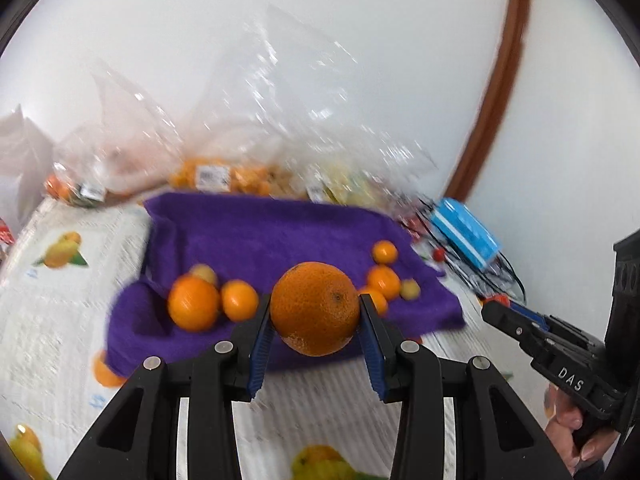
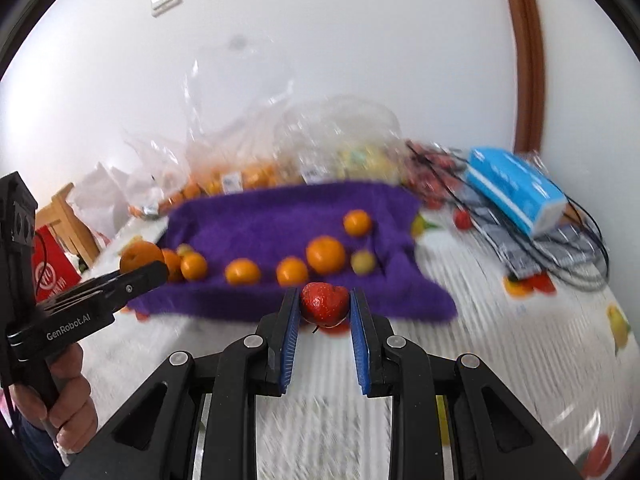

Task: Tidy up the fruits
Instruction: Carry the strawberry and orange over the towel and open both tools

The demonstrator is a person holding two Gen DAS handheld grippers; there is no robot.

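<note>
My left gripper point(image 1: 316, 312) is shut on a large orange point(image 1: 315, 307), held above the table in front of the purple towel point(image 1: 260, 232). My right gripper point(image 2: 325, 304) is shut on a red strawberry point(image 2: 324, 299), also lifted clear of the table. Several small oranges point(image 2: 325, 255) and a couple of pale yellow fruits point(image 2: 363, 262) lie on the purple towel point(image 2: 280, 216). In the right wrist view the left gripper point(image 2: 144, 270) with its orange point(image 2: 140, 255) shows at the left. The right gripper's tip point(image 1: 490, 312) shows at the right edge of the left wrist view.
Clear plastic bags of fruit point(image 1: 224, 176) stand behind the towel against the white wall. A blue box point(image 2: 516, 192) lies on black wire racks point(image 2: 560, 248) at the right. The tablecloth point(image 1: 52, 304) has a fruit print. A loose strawberry point(image 2: 462, 218) lies near the racks.
</note>
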